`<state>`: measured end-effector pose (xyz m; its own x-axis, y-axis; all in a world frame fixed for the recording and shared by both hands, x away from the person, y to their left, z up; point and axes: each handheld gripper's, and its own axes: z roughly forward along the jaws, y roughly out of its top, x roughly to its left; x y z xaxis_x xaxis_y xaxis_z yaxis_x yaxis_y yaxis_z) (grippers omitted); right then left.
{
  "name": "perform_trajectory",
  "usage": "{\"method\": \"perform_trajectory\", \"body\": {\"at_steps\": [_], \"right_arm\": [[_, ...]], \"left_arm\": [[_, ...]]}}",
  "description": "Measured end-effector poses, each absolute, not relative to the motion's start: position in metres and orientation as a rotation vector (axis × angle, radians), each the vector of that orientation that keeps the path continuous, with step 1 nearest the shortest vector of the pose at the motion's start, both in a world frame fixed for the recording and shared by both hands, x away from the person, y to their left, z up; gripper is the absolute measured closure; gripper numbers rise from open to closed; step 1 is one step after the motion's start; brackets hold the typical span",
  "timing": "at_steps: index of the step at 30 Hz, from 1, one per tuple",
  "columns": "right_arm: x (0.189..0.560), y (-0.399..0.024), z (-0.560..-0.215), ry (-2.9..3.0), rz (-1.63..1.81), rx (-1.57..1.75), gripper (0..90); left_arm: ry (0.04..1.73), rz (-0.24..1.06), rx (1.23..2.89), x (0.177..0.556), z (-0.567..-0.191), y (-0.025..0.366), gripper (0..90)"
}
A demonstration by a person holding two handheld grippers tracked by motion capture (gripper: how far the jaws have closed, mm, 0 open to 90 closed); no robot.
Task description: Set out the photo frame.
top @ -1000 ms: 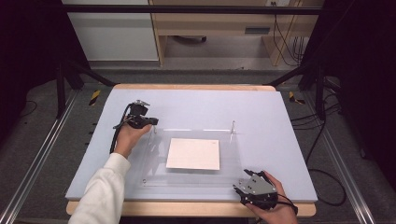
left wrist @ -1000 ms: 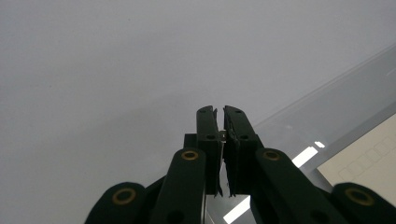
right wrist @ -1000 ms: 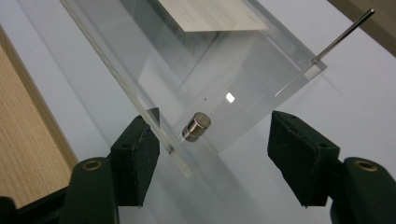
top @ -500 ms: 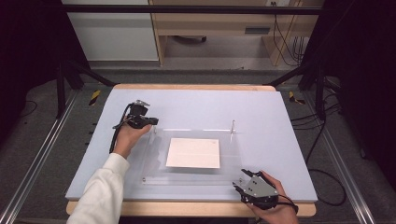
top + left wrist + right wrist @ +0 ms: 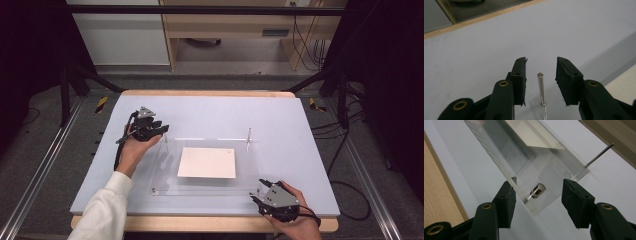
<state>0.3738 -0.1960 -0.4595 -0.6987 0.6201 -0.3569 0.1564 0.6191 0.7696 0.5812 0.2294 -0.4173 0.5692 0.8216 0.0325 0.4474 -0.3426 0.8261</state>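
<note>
A clear acrylic plate [image 5: 210, 189] lies flat on the pale blue mat, with a white sheet [image 5: 207, 162] beneath it. My left gripper [image 5: 161, 131] is at the plate's far left corner. In the left gripper view the left gripper [image 5: 541, 65] is open. Its jaws have just been opening, and a thin metal post [image 5: 541, 88] stands between the pads without touching them. My right gripper [image 5: 261, 188] is at the near right corner. The right gripper [image 5: 539, 184] is open, its jaws having narrowed a little around a short metal stud [image 5: 538, 190] in the plate's corner [image 5: 541, 205].
Another thin post [image 5: 248, 138] rises at the plate's far right corner, seen as a slim rod [image 5: 599, 155] in the right gripper view. The mat [image 5: 300, 125] covers a wooden table whose near edge [image 5: 200, 223] lies just behind the right hand.
In the high view the right gripper has edged slightly toward the plate's near right corner. The left hand stays at the far left corner, shifted only a touch.
</note>
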Motion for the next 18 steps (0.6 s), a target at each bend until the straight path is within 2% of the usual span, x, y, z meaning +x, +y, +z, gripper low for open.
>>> {"method": "perform_trajectory", "body": {"at_steps": [9, 18], "right_arm": [[0.377, -0.197, -0.444, 2.206, 1.004, 0.647, 49.4], [0.383, -0.198, -0.424, 2.182, 1.025, 0.681, 52.6]], "left_arm": [[0.850, 0.607, 1.960, 0.526, -0.384, 0.241, 40.8], [0.740, 0.633, 2.000, 0.487, -0.365, 0.247, 35.1]]}}
